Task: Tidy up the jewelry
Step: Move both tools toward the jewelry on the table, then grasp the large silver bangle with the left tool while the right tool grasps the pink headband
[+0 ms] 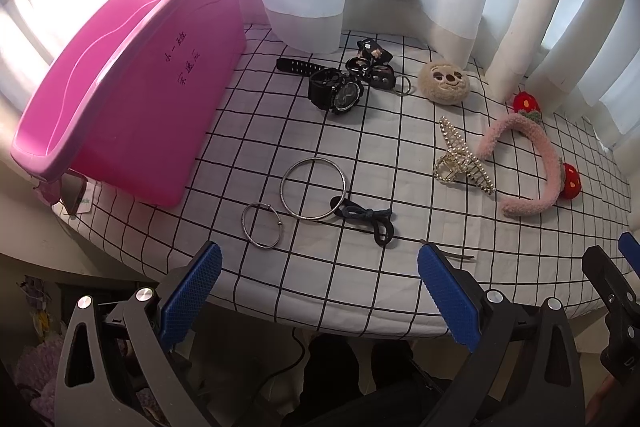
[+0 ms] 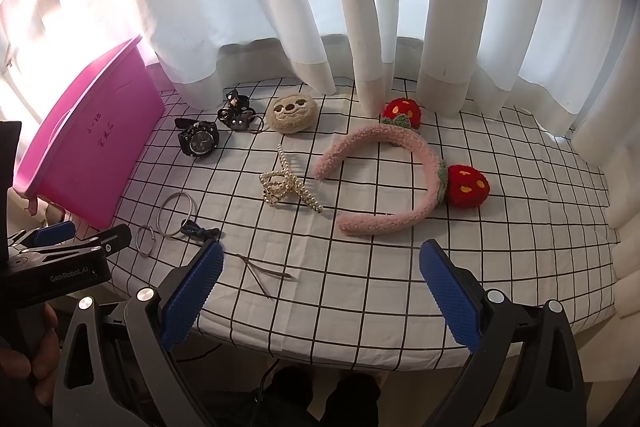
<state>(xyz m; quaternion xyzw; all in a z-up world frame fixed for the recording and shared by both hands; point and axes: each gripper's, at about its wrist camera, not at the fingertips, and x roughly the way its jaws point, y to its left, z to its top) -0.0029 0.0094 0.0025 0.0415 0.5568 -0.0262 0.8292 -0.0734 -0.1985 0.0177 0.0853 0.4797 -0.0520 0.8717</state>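
A pink bin [image 1: 132,99] stands at the table's left; it also shows in the right wrist view [image 2: 92,151]. On the checked cloth lie a large silver bangle [image 1: 313,187], a small ring bangle [image 1: 262,225], a dark hair tie [image 1: 366,218], a black watch [image 1: 334,91], a pearl claw clip [image 1: 460,159], a pink strawberry headband [image 2: 394,179], a plush face clip [image 2: 292,114] and a hairpin [image 2: 262,273]. My left gripper [image 1: 320,269] is open and empty at the front edge, near the bangles. My right gripper [image 2: 322,267] is open and empty, in front of the headband.
White curtains [image 2: 320,7] hang along the back of the table. A black patterned strap with a key ring [image 1: 376,65] lies behind the watch. The table's front edge [image 2: 320,359] is just below both grippers. The left gripper also shows at the left of the right wrist view [image 2: 60,251].
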